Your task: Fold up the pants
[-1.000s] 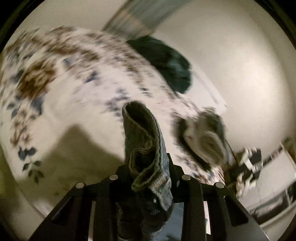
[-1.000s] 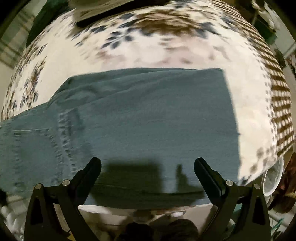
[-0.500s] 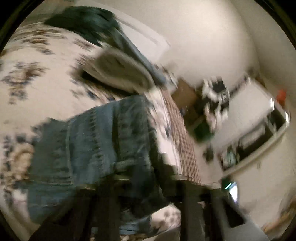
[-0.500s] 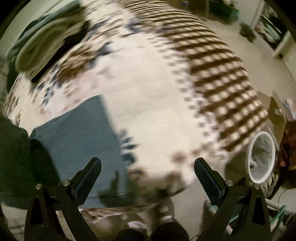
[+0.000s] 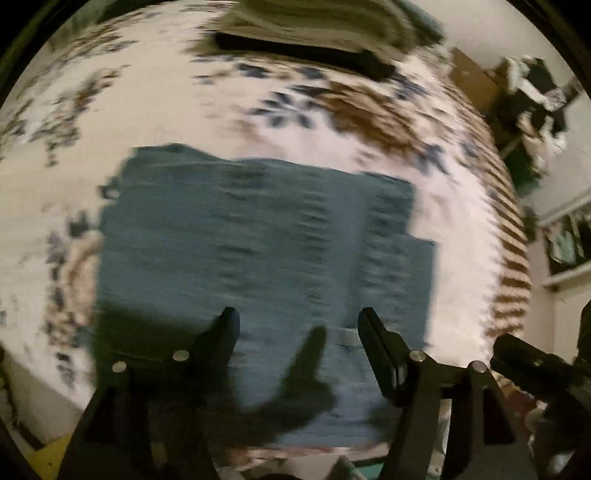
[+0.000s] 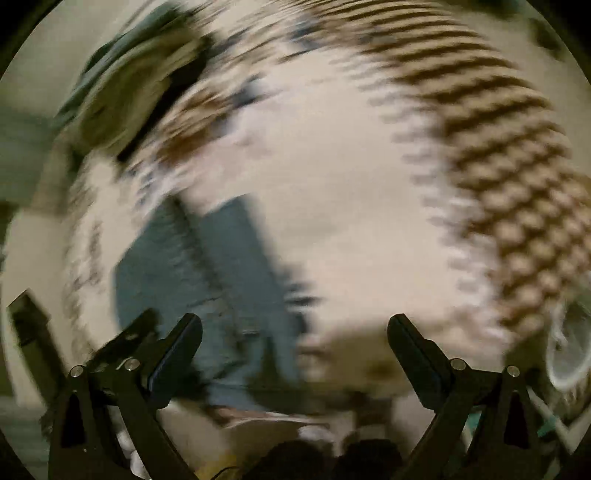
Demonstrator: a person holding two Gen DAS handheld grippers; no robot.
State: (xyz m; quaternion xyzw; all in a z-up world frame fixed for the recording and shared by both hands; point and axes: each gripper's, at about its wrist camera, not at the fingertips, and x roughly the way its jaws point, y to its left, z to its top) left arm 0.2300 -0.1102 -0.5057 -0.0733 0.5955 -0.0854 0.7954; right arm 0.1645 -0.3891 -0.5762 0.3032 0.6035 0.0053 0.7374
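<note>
The blue denim pants lie folded over in a rough rectangle on the floral bedspread. In the left wrist view my left gripper hovers above their near edge, jaws opening, with nothing pinched between the fingers; only the flat cloth shows below them. From the right wrist the pants sit at lower left. My right gripper stands wide open over the pants' right edge and the bare bedspread, holding nothing. Both pictures are blurred by motion.
A pile of folded grey and dark clothes lies at the bed's far side. The bed's right border carries a brown checked pattern. A white basket stands off the bed's right edge, with cluttered shelves beyond.
My left gripper carried the pants' end across, laid it on the rest and let go; its jaws have parted. The right gripper stayed open and swung off to the right.
</note>
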